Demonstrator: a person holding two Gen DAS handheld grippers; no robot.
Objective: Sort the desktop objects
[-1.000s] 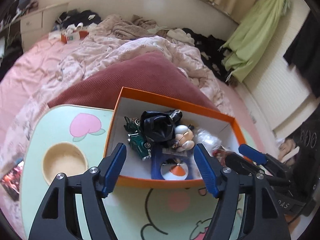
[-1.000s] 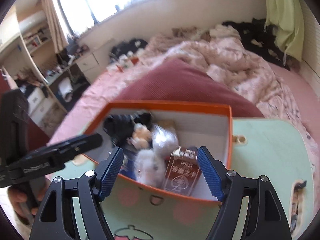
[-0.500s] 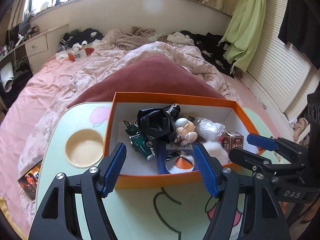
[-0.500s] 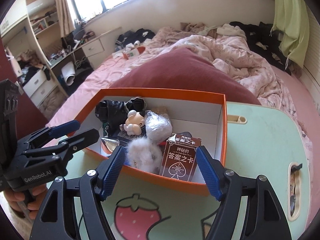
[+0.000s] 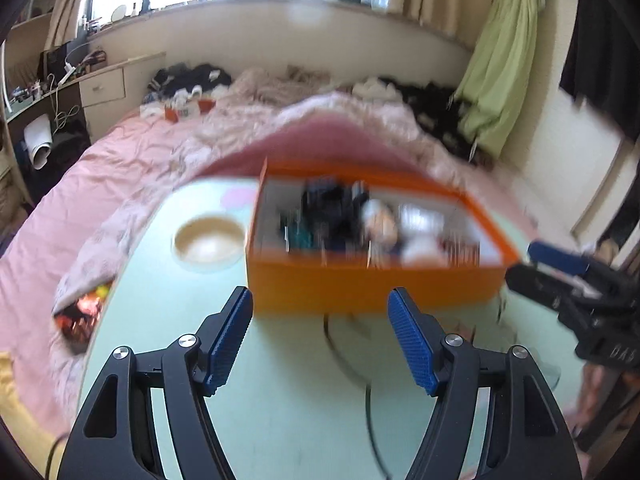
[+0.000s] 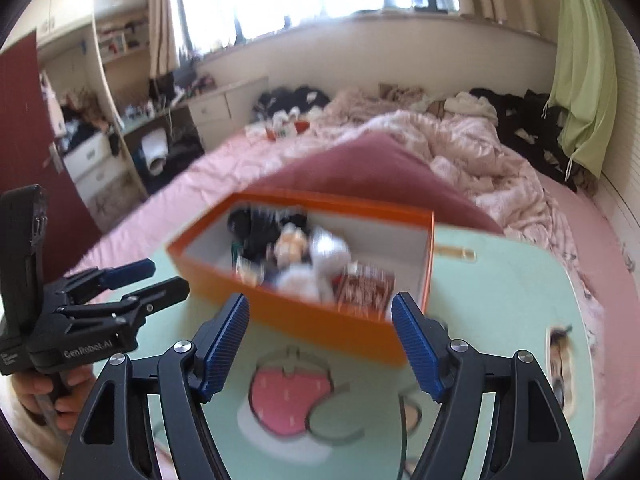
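An orange box [image 5: 372, 284] with white inner walls stands on the pale green lap table [image 5: 288, 400], blurred by motion. Inside lie several small objects: a black bundle [image 6: 256, 224], a small doll figure [image 6: 292, 246], white fluff [image 6: 308, 280] and a dark red card box [image 6: 362, 286]. My left gripper [image 5: 320, 312] hovers open over the table, short of the box's near wall, with nothing between its blue pads. My right gripper [image 6: 320, 316] is open too, in front of the box's near wall [image 6: 304, 320], and empty. Each gripper shows at the edge of the other's view.
A round cup recess [image 5: 208, 240] sits in the table left of the box. A slot handle [image 6: 454, 252] and a strawberry print [image 6: 290, 392] mark the table top. A dark red cushion [image 6: 368, 164] and rumpled pink bedding [image 5: 120, 168] lie beyond. A hand [image 6: 36, 396] holds the left gripper's grip.
Both grippers have drawn back from the box toward the table's near side, so the box now sits farther ahead of the pads. Both views are blurred. The jaws look unchanged.
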